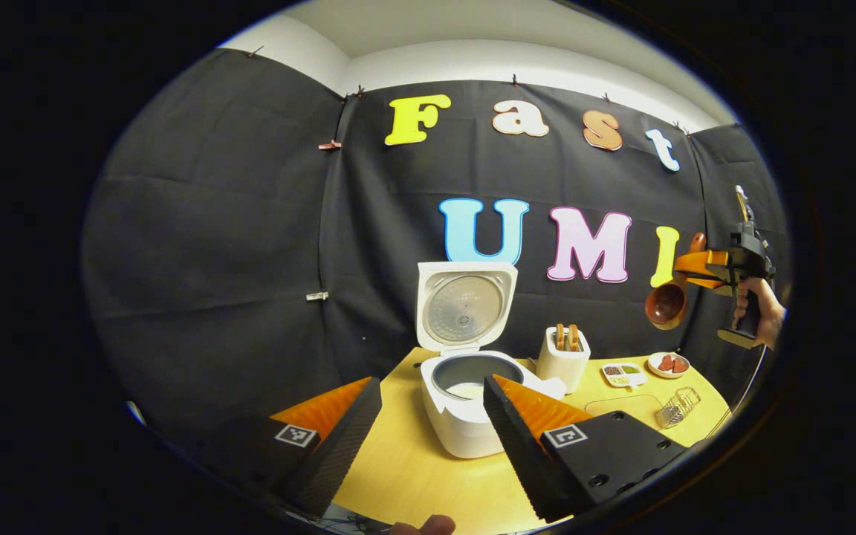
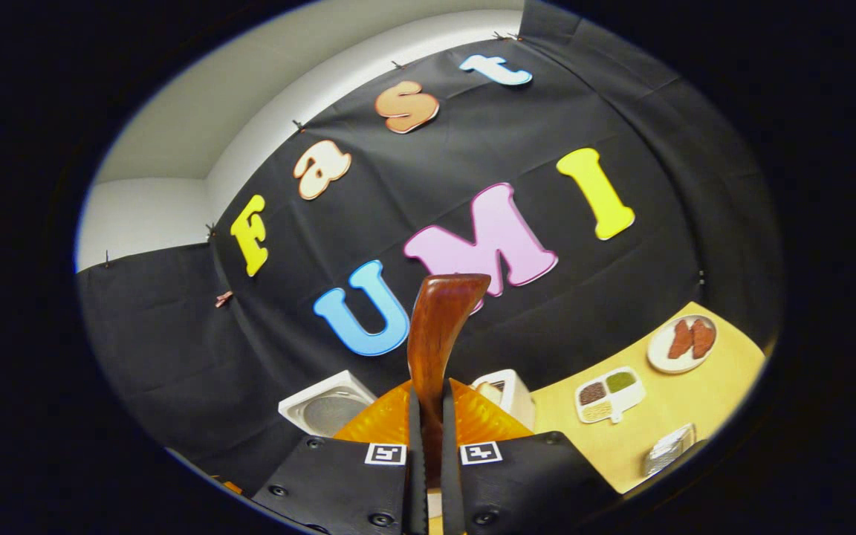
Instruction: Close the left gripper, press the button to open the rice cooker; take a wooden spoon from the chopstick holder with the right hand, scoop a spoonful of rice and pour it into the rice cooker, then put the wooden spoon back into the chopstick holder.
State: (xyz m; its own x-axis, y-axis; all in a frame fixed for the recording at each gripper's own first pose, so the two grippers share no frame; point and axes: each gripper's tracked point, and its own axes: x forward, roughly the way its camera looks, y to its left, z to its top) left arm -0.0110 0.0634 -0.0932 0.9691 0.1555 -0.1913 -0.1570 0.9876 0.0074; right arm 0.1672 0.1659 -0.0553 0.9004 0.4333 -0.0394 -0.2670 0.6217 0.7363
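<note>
With the rice cooker [image 1: 465, 394] lid up, the right gripper [image 2: 428, 438] clamps both fingers on the wooden spoon [image 2: 439, 327], high and right of the cooker; handle roughly horizontal, bowl facing the cooker; likely next: lower it level toward the rice; left gripper [image 1: 428, 438] gapes before the cooker.

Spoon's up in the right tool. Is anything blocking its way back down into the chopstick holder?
Nothing visible blocks it. The wooden spoon hangs high, right of the chopstick holder, with open air between. The holder's top is open, though other utensils already stand inside.
</note>
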